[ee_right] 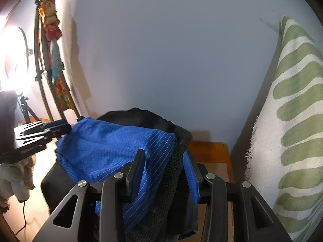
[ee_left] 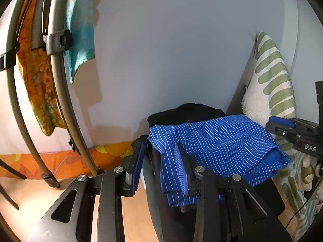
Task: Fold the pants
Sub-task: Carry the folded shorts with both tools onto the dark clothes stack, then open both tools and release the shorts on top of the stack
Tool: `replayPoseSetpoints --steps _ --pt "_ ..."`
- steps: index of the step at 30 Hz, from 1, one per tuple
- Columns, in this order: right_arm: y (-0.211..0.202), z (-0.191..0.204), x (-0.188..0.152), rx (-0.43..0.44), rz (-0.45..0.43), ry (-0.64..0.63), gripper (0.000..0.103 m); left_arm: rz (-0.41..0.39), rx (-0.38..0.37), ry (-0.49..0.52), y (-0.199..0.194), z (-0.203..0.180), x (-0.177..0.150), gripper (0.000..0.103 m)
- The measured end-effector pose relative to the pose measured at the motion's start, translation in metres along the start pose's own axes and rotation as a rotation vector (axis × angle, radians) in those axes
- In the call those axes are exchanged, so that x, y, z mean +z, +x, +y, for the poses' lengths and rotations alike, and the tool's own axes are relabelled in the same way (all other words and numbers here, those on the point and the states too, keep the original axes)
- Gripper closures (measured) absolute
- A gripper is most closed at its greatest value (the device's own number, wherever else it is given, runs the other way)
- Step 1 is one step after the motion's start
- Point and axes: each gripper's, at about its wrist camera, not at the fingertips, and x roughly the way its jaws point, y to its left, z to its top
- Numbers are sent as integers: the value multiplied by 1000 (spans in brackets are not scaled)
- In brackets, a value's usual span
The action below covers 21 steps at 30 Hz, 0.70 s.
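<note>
One folded blue pinstriped pants (ee_left: 218, 141) atop dark clothes (ee_left: 185, 111).

Dim, fisheye-warped views; ring light (ee_right: 12, 60) glares left, wall (ee_right: 161, 50) shadowed.

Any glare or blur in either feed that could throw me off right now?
Right wrist view: a bright lamp blows out the left edge, and the blue striped pants look soft. Left wrist view: even light, crisp stripes, hard shadows behind the hanging cloths. Both bend at the rim.
</note>
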Motion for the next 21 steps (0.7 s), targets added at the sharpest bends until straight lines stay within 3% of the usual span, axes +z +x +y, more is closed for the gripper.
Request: replayPoseSetpoints --steps 7,10,13,14,15,18,21 --pt "-33 22 -22 117 -47 -44 62 26 10 6 -5 4 -14 68" --pt "-33 40 -29 101 -26 -123 63 29 13 -15 -7 8 -16 68" --pt "-24 45 -32 49 21 -158 78 40 35 -4 -4 9 -17 68" --pt "-21 45 -32 37 36 -165 92 46 51 8 -2 8 -18 68" --pt "-20 44 -32 35 43 -173 99 51 63 18 0 8 -18 68" --pt "-20 32 -35 4 68 -174 103 63 88 29 3 10 -21 68" --pt "-24 21 -41 25 71 -164 103 75 86 10 3 16 -24 68"
